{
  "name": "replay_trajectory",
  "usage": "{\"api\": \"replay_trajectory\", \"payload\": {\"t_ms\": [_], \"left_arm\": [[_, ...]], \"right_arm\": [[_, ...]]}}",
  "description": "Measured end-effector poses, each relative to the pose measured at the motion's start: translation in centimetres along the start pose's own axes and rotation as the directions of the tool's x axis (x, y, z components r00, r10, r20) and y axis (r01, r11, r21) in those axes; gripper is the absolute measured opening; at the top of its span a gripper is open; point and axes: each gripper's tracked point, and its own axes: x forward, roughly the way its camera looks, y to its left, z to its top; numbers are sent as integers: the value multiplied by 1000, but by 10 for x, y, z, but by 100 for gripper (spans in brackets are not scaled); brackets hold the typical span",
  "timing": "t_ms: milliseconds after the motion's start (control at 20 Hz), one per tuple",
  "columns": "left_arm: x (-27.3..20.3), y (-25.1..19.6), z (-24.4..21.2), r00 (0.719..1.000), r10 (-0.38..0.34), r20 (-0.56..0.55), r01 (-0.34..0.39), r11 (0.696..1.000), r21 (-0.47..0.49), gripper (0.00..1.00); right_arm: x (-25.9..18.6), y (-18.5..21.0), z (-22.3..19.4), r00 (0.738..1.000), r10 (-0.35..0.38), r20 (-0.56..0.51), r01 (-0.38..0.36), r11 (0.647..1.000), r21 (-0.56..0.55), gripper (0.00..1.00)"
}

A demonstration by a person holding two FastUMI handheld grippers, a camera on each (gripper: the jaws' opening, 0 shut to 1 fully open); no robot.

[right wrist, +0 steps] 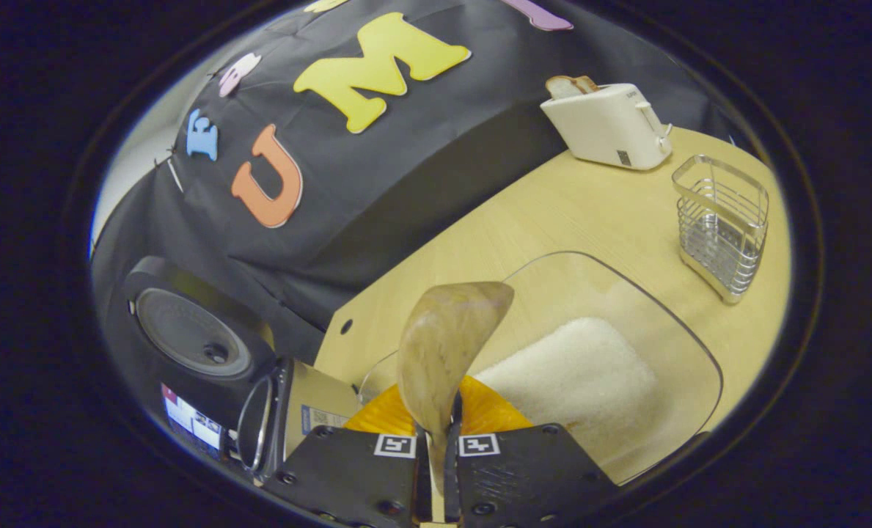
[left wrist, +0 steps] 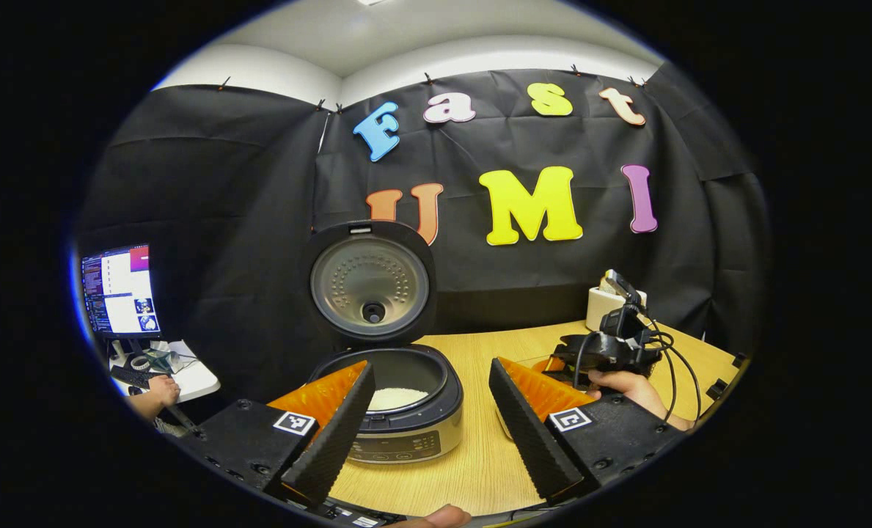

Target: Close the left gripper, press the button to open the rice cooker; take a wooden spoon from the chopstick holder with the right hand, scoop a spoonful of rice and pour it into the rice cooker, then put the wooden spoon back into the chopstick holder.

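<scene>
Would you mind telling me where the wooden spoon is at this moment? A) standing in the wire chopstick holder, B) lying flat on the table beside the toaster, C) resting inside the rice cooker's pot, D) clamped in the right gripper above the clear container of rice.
D: in the right gripper view the right gripper is shut on the wooden spoon, its bowl raised over the rice container, while the chopstick holder stands empty.

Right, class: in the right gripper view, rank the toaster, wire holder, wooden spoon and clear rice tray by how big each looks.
1. Rice tray
2. Spoon, though it is nearest the camera
3. Toaster and holder: too alike to rank
</scene>
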Motion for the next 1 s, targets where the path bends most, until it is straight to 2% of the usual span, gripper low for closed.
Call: {"api": "replay_trajectory", "payload": {"t_ms": [100,250,450,650,900,1000], "left_arm": [[0,-4,0,1000,-4,-1,4,1000,8,100],[1,-4,-1,1000,-8,1,8,1000,12,100],[2,-1,-3,1000,2,-7,-2,1000,6,100],[2,1,-2,1000,7,-4,-7,1000,-3,100],[1,3,-3,1000,9,-5,-9,1000,-2,100],[2,4,-1,1000,13,0,-13,1000,-2,100]], "right_arm": [[-4,-2,1,1000,11,0,-11,999,37,7],[-9,-7,11,999,43,21,-46,987,152,8],[-19,-12,26,993,111,47,-120,945,306,6],[-31,-21,39,987,123,100,-152,916,371,5],[-48,-36,58,977,159,142,-210,835,508,6],[-53,-38,64,967,203,153,-254,766,590,7]]}}
